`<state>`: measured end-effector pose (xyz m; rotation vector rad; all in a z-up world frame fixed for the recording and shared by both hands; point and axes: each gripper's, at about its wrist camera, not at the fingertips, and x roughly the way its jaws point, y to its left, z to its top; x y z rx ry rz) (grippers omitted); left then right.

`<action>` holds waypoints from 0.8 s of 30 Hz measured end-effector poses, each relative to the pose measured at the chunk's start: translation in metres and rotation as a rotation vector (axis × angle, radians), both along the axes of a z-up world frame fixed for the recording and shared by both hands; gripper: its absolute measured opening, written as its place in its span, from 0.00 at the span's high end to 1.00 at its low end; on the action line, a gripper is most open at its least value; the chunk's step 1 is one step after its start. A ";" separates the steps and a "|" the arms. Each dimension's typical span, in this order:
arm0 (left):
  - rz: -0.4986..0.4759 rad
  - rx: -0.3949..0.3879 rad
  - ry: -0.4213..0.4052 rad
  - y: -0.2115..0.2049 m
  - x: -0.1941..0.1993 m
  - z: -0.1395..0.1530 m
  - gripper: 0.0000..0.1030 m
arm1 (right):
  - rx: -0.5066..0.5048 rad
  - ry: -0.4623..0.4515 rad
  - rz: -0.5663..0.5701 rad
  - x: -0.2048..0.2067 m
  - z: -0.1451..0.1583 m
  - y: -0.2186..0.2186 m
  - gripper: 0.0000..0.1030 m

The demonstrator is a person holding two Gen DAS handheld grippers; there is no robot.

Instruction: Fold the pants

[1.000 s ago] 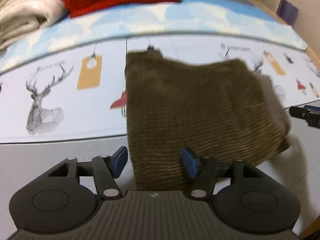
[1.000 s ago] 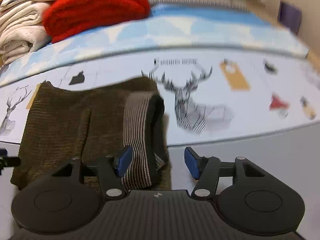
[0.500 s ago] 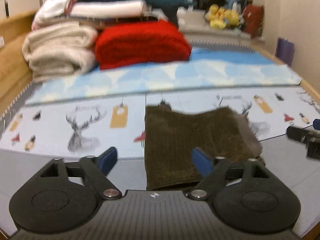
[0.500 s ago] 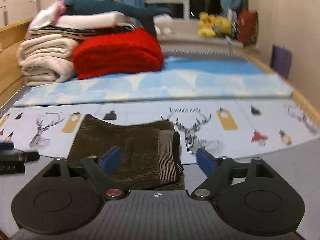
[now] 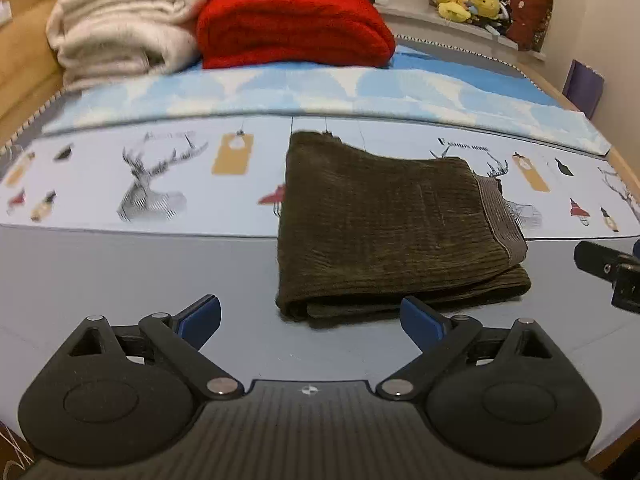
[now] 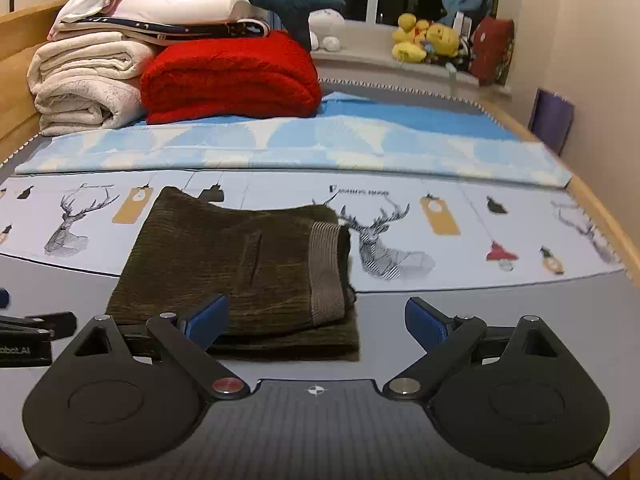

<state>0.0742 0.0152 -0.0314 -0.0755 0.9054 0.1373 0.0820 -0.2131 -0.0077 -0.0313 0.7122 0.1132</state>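
Both grippers — left (image 5: 310, 318), right (image 6: 316, 320) — hang released near the folded pants (image 5: 392, 224); a careless brush could spring the top layer loose.

My right claw (image 6: 316, 320) hangs with its blue-padded fingers (image 6: 208, 316) spread wide and nothing between them. Just ahead, the brown corduroy pants (image 6: 232, 264) lie folded into a thick rectangle on the bed (image 6: 460, 320), with the ribbed waistband (image 6: 326, 272) turned over along the right edge. They rest partly on the grey sheet and partly on the deer-print strip (image 6: 400, 240). My left claw (image 6: 36, 326) peeks in at the left edge, near the pants. Farther back lie a blue-and-white blanket (image 6: 320, 140), a folded red blanket (image 6: 232, 76), stacked cream towels (image 6: 84, 84) and yellow plush toys (image 6: 424, 38) on the windowsill.
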 end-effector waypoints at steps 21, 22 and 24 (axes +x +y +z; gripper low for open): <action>0.007 -0.019 0.046 -0.010 0.023 -0.022 0.03 | -0.004 0.114 0.055 0.017 -0.022 0.008 0.08; 0.005 -0.018 0.046 -0.010 0.023 -0.022 0.02 | -0.006 0.114 0.056 0.017 -0.022 0.008 0.08; -0.001 -0.013 0.042 -0.012 0.023 -0.022 0.01 | -0.010 0.115 0.059 0.017 -0.022 0.009 0.08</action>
